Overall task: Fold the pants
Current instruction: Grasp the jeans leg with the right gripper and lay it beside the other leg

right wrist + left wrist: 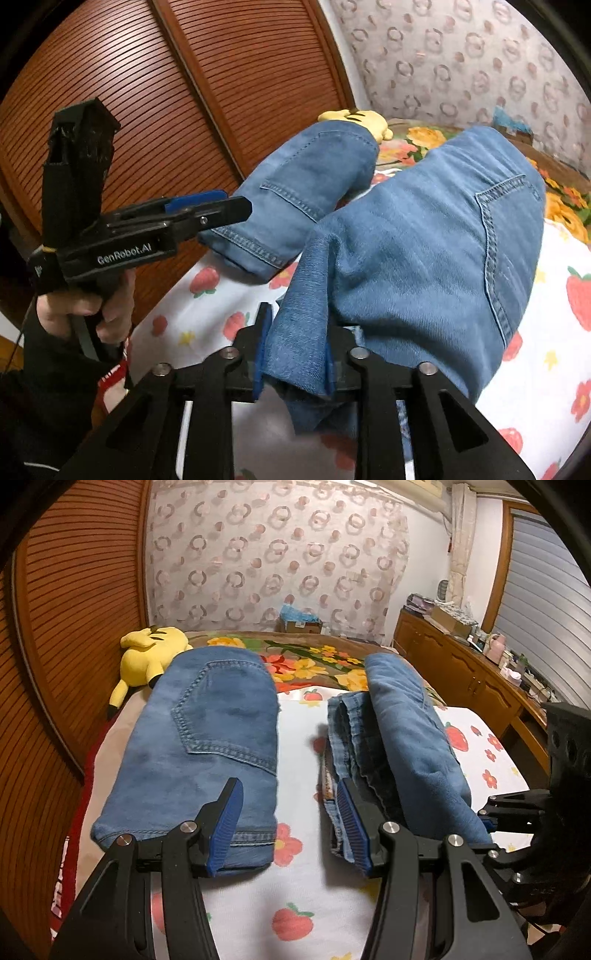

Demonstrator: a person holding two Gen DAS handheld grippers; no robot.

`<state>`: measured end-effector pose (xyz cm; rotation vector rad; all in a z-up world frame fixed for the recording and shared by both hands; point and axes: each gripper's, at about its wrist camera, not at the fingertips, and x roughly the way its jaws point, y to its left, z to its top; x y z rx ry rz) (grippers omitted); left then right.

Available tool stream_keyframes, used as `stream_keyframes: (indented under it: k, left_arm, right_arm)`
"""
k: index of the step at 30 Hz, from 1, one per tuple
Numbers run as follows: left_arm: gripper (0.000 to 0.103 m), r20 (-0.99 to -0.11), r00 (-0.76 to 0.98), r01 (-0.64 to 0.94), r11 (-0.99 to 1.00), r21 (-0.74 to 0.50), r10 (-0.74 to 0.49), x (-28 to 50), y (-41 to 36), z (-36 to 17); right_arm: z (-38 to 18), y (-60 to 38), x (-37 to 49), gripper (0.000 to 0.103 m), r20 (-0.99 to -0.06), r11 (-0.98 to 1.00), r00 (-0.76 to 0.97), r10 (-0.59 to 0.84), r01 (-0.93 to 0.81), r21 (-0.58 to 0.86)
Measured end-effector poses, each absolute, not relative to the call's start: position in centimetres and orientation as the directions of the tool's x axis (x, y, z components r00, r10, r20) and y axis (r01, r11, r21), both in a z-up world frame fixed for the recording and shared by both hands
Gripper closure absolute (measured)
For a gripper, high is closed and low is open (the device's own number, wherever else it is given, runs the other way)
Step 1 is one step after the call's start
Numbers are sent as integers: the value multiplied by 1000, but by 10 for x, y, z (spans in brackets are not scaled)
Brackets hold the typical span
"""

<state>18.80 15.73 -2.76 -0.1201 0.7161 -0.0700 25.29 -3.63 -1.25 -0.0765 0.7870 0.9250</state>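
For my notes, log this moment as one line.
task: fold pants | left gripper: open, empty, between folded jeans and second jeans | right gripper: around second jeans' edge | surface: strawberry-print sheet

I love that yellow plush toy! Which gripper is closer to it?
Left. The left gripper hovers open above the near end of the folded jeans that reach toward the yellow plush toy. The right gripper, around other jeans, sits farther away.

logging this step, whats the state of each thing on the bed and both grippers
left folded blue denim jeans: folded flat, back pocket up, untouched
right blue denim jeans bundle: folded over, its near edge sits between the right gripper's jaws
left gripper: jaws open, empty
right gripper: jaws around the denim edge
yellow plush toy: lying by the wooden wall
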Motion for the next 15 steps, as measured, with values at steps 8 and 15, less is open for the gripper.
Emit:
stream_keyframes:
  k: [8,15]
  left_arm:
    - [49,-644,755,57,991,-120,-121,193,142,-21]
    - [49,-650,745,103,989,-111,-150,203,121,-17]
  right_arm:
    - [17,-52,208,54,-592,639,424,685,-739,211]
    - [25,-95,193,54,-559,710,532,636,-688,152]
